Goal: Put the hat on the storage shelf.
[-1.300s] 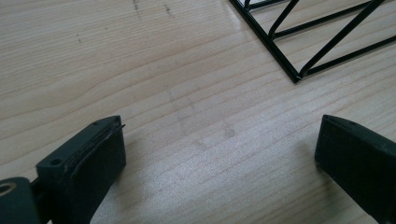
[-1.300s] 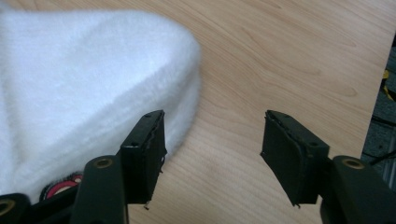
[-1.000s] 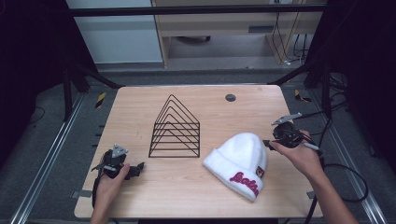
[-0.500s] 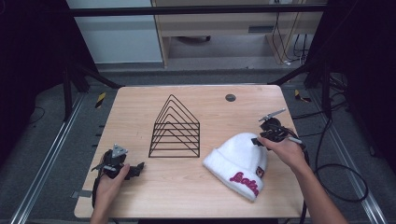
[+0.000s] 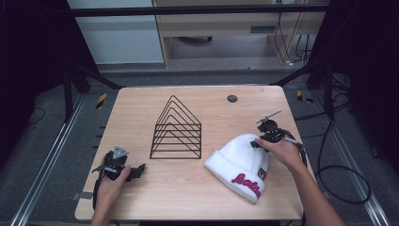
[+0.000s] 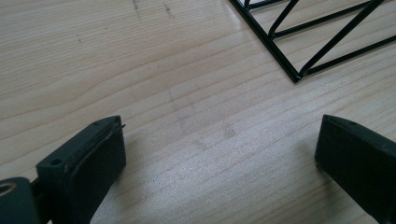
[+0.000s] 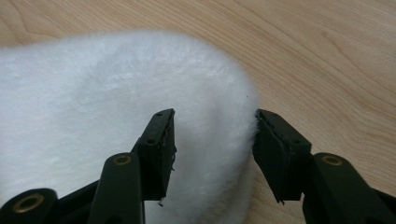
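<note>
Two grippers are at work: the right gripper (image 7: 212, 149) straddles the top edge of the white hat (image 5: 240, 162), jaws half apart and not yet pinching. The hat lies near the table's (image 5: 141, 108) right front, and the left gripper (image 6: 219, 154) rests wide open beside the wire rack (image 5: 177, 129).

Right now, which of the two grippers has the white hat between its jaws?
The right gripper: its jaws straddle the crown edge of the white hat. The left gripper sits open over bare table, near the wire rack.
</note>
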Demonstrator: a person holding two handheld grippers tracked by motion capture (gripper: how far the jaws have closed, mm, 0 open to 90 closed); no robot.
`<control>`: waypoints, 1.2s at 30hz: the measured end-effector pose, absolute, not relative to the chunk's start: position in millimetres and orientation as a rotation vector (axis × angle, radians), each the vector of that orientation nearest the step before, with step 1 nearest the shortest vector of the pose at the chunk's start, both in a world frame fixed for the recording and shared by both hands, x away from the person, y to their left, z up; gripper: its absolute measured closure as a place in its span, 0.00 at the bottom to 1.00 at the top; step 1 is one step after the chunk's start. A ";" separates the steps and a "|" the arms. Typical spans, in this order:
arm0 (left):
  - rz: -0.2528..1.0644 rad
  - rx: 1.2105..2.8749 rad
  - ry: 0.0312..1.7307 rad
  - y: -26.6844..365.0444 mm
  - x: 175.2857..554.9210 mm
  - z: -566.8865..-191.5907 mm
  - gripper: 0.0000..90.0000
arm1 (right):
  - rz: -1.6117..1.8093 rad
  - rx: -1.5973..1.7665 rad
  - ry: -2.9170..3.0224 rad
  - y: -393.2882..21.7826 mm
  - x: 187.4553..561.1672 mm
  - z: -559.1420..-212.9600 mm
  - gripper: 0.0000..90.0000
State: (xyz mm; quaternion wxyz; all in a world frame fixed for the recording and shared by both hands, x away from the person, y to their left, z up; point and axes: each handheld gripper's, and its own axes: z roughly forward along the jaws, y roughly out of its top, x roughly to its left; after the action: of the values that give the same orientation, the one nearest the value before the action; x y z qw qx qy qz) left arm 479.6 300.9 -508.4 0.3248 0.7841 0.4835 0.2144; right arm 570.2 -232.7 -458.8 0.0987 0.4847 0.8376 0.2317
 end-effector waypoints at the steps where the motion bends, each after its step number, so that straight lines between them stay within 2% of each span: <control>1: 0.562 2.056 1.268 300.9 479.6 -508.3 0.01 | 0.683 1.441 2.475 -232.1 570.5 -459.5 0.55; 13: 0.562 2.054 1.269 300.8 479.5 -508.4 0.01 | 0.684 1.445 2.485 -232.2 568.4 -469.8 0.70; 19: 0.564 2.053 1.271 300.5 479.2 -508.4 0.01 | 0.701 1.431 2.484 -232.9 566.8 -471.7 0.87; 26: 0.563 2.053 1.270 300.5 479.1 -508.4 0.01 | 0.711 1.375 2.470 -230.7 561.5 -465.5 0.91; 36: 0.563 2.053 1.270 300.5 479.1 -508.4 0.01 | 0.824 1.251 2.424 -227.2 537.3 -434.2 0.92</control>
State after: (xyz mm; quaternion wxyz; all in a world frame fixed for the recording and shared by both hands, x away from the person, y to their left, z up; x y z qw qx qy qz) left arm 479.1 300.5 -508.4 0.3252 0.7832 0.4845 0.2148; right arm 537.3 -227.2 -434.2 0.1453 0.4344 0.8417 0.2860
